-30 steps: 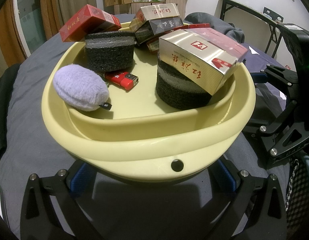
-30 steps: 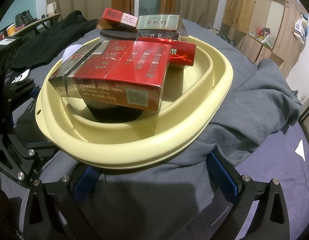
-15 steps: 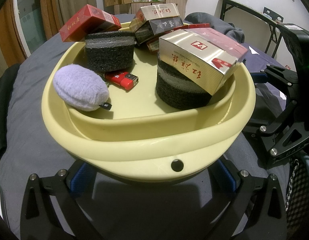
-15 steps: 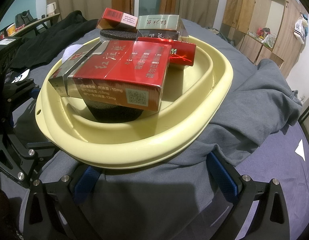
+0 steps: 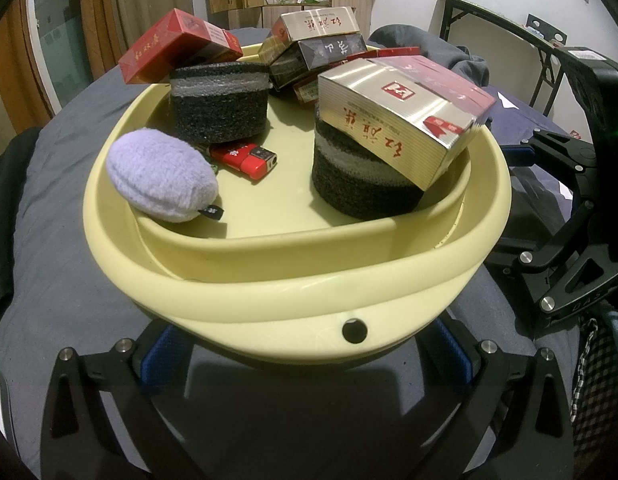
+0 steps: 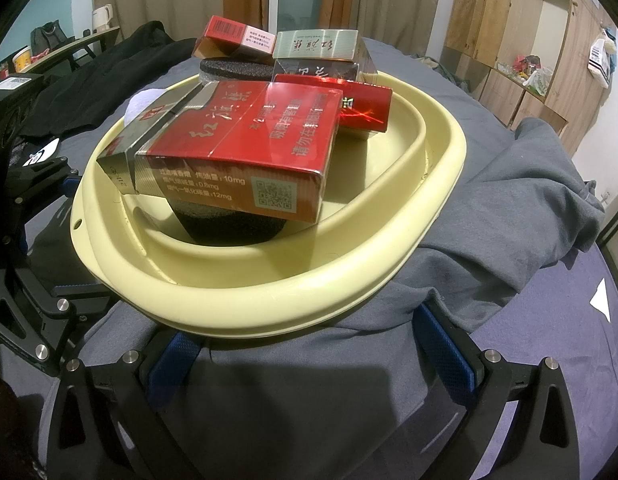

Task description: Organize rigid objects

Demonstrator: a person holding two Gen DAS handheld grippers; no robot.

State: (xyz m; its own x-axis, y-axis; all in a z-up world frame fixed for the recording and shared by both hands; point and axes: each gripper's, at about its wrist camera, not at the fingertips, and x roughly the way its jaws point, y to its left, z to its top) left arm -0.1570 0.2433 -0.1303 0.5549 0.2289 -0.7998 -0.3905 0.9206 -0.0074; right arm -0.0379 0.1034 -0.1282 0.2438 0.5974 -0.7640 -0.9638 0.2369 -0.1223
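A pale yellow basin [image 5: 293, 284] sits on a grey bedcover and also shows in the right wrist view [image 6: 389, 256]. It holds two black foam pucks [image 5: 219, 106], several cigarette boxes, a red lighter [image 5: 245, 158] and a lilac plush ball [image 5: 161, 176]. A red-and-silver box [image 5: 401, 112] rests tilted on the near puck; it also shows in the right wrist view [image 6: 237, 152]. My left gripper [image 5: 305, 344] is open, its fingers spread wide below the basin's near rim. My right gripper [image 6: 305, 340] is open below the basin's other side.
A grey garment [image 6: 509, 216] lies bunched beside the basin. A black garment [image 6: 109, 80] lies at the far left. Wooden cabinets [image 6: 509, 40] and a folding table [image 5: 509, 24] stand beyond the bed.
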